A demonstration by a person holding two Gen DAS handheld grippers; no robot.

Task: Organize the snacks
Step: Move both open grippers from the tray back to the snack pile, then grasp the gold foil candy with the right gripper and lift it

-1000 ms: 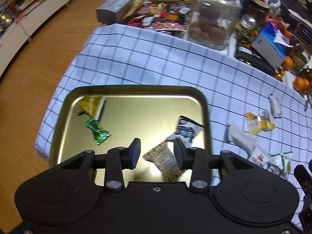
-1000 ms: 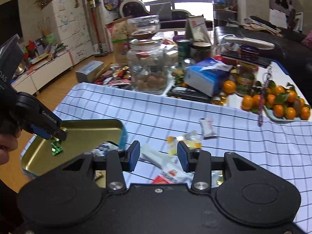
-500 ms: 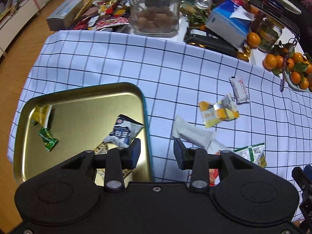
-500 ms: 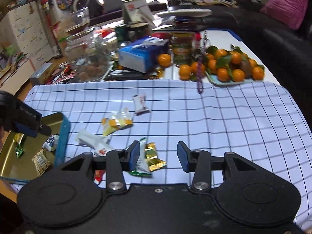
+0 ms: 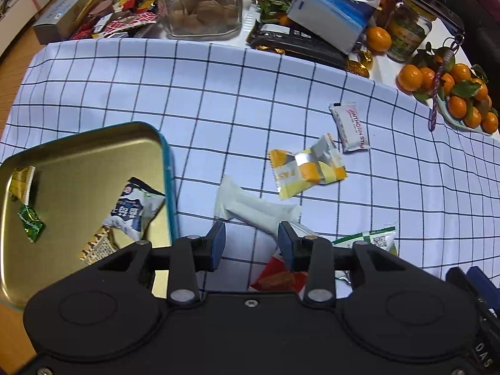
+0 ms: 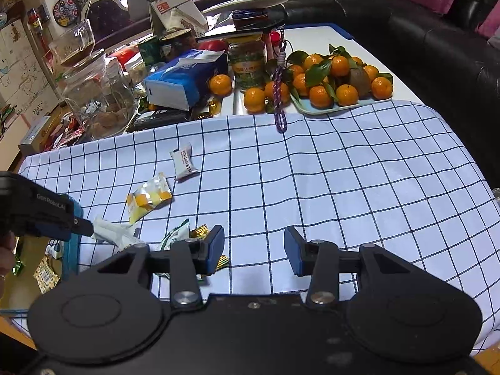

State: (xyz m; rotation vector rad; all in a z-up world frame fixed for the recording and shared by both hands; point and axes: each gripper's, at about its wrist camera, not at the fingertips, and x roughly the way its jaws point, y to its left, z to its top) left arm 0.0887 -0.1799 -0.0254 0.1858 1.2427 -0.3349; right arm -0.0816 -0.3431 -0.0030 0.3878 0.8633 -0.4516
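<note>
While both tools gape empty, white packet (image 5: 256, 209) just ahead of left tool (image 5: 251, 243), right tool (image 6: 254, 250) over checked cloth (image 6: 343, 172).

tin (image 5: 165, 168) left, loose snacks (image 5: 307, 168) right

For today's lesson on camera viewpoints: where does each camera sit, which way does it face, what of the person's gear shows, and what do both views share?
Left wrist: on the left gripper, looking down at the gold tin and white packet; its open jaws show.
Right wrist: on the right gripper, facing across the checked cloth toward the oranges; its open jaws and the left gripper show.
Shared: the yellow packet, white packet, tin.
</note>
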